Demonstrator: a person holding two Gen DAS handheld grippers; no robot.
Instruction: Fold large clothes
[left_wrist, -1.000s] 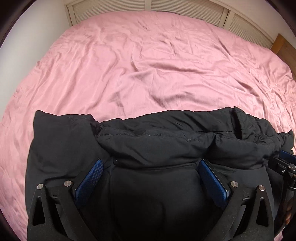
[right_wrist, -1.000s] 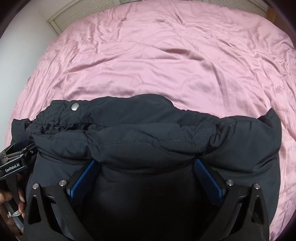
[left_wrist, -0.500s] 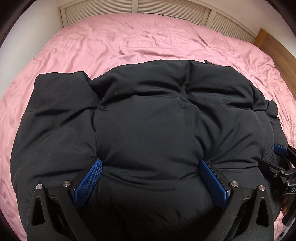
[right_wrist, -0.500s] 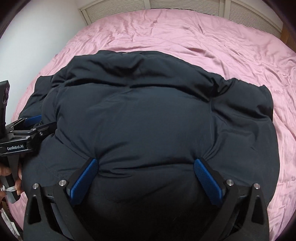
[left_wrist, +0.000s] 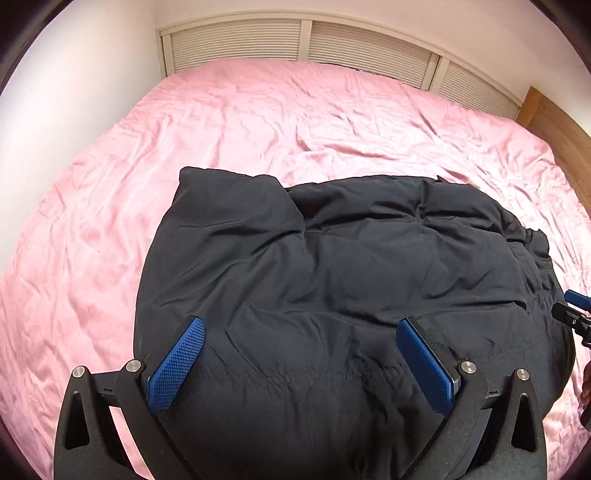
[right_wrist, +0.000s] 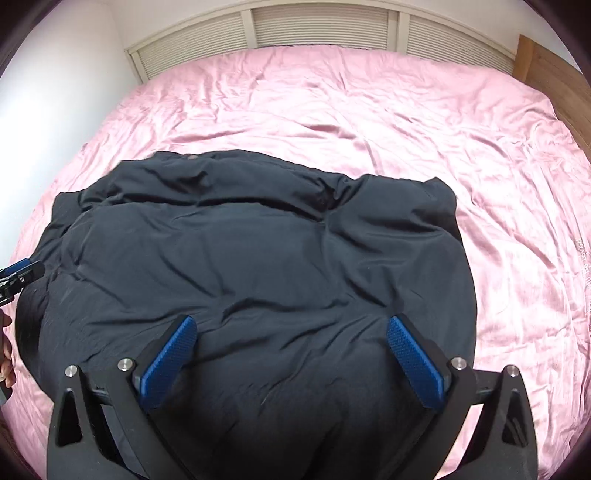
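Black puffy jacket (left_wrist: 332, 280) fills the lower middle of the left wrist view, lying in a lumpy heap on a pink sheet (left_wrist: 258, 122) that covers a big bed. The left gripper (left_wrist: 301, 363) sits right over the near part of the jacket with its blue pads (left_wrist: 177, 369) spread wide, nothing pinched between them, so it's released. The jacket's far edge has a squared-off corner sticking up at upper left, and its right side trails off in crumpled folds. Loads of bare sheet beyond and to the left of the jacket. A slatted panel (left_wrist: 295, 40) runs along the far side of the bed, a white wall (left_wrist: 74, 74) is on the left, and a wooden board (left_wrist: 554, 122) is at the far right. The other gripper's tip (left_wrist: 574, 314) pokes in at the right edge, just beside the jacket.

Right wrist view: same jacket (right_wrist: 258, 266), spread low and wide, with a rounded right edge and a rumpled far edge. The right gripper (right_wrist: 291, 358) hangs above the near part, jaws wide apart and gripping nothing. Pink sheet (right_wrist: 480, 184) is open to the right and beyond. The left gripper's tip (right_wrist: 20, 271) shows at the left edge, close to the jacket's side, with a bit of hand (right_wrist: 5, 358) below it. Slatted panel (right_wrist: 321, 26) at the back, wood (right_wrist: 550, 70) at far right.
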